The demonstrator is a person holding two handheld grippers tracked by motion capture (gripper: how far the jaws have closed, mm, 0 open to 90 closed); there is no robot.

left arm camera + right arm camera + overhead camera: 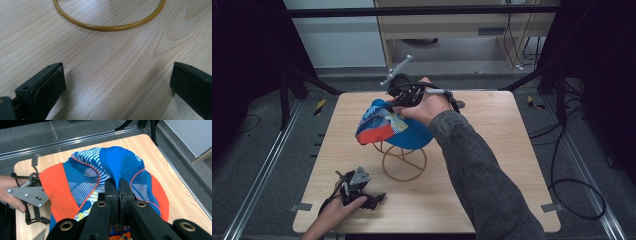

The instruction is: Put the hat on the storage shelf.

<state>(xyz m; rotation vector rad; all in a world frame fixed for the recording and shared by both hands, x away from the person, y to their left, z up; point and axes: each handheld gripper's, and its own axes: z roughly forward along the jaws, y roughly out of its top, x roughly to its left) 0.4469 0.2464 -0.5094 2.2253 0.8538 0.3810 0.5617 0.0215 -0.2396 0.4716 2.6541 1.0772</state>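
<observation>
Closest to the lens in the right gripper view, the right gripper has its two black jaws pressed together on a pinch of blue cloth at the crown of the cap. The fabric rises into a small peak where the pads clamp it. The cap is blue with white-striped panels, mesh sections and orange patches, and its orange brim spreads toward the left of that view.

From the high view, the cap hangs over the top of a yellow wire stand near the middle of the wooden table. The stand's round base ring rests on the tabletop, and its upper part is covered by the cap, so how the cap sits on it is hard to make out. The right hand reaches in from behind the cap, its grey sleeve crossing the table.

The left gripper lies low on the table near the front left corner, held by the left hand, well apart from the cap. In the left gripper view its jaws stand wide apart with bare wood between them, and the stand's base ring curves just ahead.
</observation>
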